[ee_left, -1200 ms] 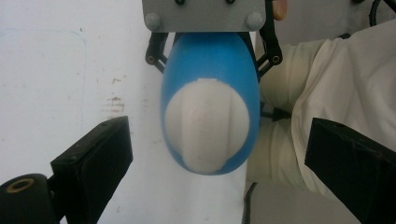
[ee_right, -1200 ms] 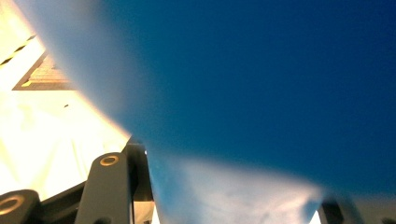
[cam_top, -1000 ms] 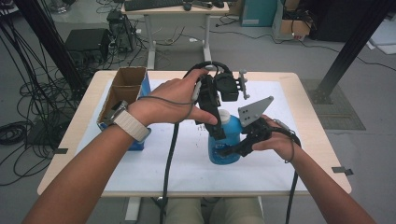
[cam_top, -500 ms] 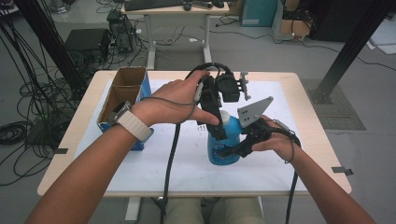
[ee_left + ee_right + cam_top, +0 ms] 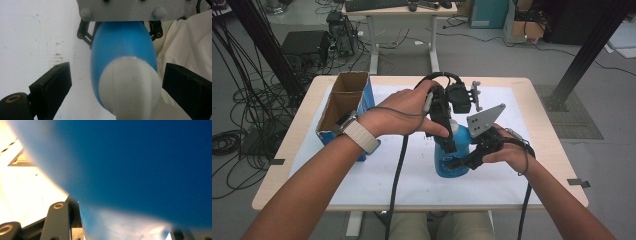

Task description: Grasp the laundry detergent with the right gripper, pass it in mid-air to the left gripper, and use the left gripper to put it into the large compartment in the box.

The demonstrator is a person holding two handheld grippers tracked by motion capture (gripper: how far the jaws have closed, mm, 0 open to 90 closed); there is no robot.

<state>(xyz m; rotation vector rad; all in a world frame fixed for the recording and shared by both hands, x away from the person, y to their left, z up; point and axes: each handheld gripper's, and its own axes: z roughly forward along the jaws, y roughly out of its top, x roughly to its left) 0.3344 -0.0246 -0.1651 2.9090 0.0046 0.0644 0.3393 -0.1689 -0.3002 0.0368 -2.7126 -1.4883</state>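
One blue bottle (image 5: 451, 161) with a white cap (image 5: 130, 85) stands upright on the white sheet (image 5: 412, 180) that covers the bench (image 5: 287, 160), a little right of the middle. What the bottle holds cannot be told, since its wall is opaque. At the left edge of the sheet stands one blue cardboard box (image 5: 343, 107), open at the top, with two compartments (their brown inner walls show, but the bottoms are in shadow, so any contents are hard to make out).

There are two tongs. The right tongs (image 5: 457, 162) are clamped on the lower body of the bottle from the right side; in the right gripper view the bottle is a blurred blue mass against the lens, and one black jaw link shows at the bottom left. The left tongs (image 5: 117, 87) point down over the bottle from above, their jaws apart on either side of the white cap and clear of it, having just been closing a little. In the high view the left hand (image 5: 404, 112) covers much of that gripper, and the cap is hidden beneath it.
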